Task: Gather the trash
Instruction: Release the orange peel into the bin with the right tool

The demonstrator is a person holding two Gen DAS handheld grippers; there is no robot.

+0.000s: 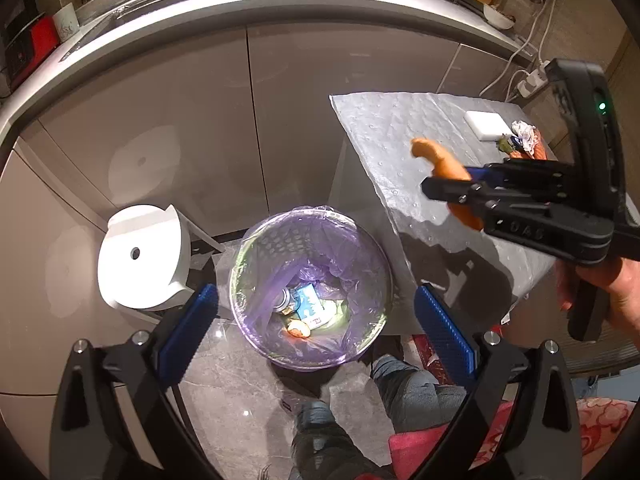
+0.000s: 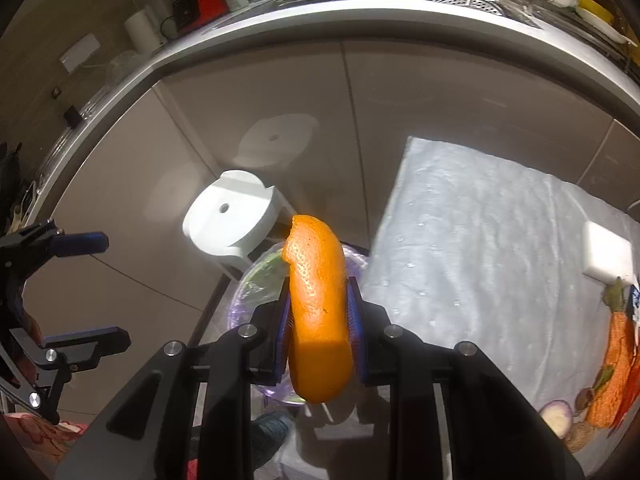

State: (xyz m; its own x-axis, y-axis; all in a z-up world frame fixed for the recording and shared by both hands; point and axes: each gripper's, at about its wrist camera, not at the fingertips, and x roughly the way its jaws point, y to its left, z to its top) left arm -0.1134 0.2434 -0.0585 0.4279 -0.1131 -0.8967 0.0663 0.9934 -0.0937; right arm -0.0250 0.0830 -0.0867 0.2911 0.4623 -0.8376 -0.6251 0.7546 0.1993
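Each gripper was built of matte black plastic arms with triangular cut-outs and round silver screw heads at the pivots. The left gripper [image 1: 316, 332] carried ribbed blue pads [image 1: 444, 330] on its fingers. The right gripper [image 2: 320, 332] had the same blue pads and, seen from the left wrist camera, raised lettering on its side bar and a small green light at 2 o'clock on its black handle. At 6 o'clock, the person wore grey-blue slippers [image 1: 416, 388].
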